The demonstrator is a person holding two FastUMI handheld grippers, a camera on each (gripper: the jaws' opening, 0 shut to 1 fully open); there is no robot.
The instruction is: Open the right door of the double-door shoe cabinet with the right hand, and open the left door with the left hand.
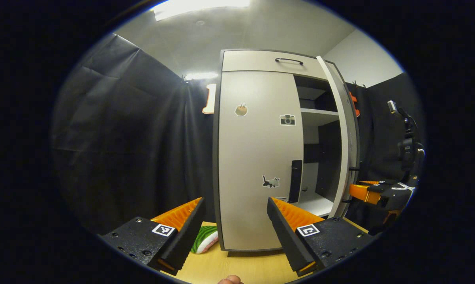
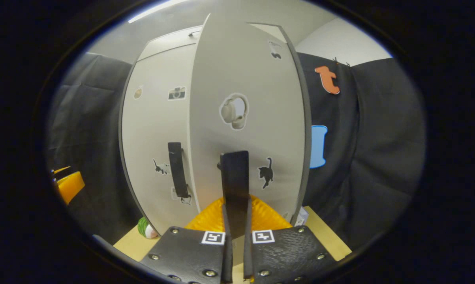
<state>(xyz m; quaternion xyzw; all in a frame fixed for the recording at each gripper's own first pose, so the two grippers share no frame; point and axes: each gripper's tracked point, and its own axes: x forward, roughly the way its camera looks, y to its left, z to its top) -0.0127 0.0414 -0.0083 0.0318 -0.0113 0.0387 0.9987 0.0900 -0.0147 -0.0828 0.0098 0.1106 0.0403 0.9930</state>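
My right gripper (image 2: 235, 221) clamps the right door's handle (image 2: 234, 185); the door seems light and rigid. My left gripper (image 1: 235, 221) gapes empty before the left handle (image 1: 295, 180).

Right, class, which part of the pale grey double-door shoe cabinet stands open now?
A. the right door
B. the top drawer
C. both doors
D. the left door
A: the right door is swung out, baring shelves, while the left door lies flat shut.

the right gripper (image 2: 235, 221) is clamped on the right door's handle (image 2: 234, 185). the right door (image 2: 247, 118) stands swung out (cat sticker beside the handle), the left door (image 2: 158, 130) flat behind it.
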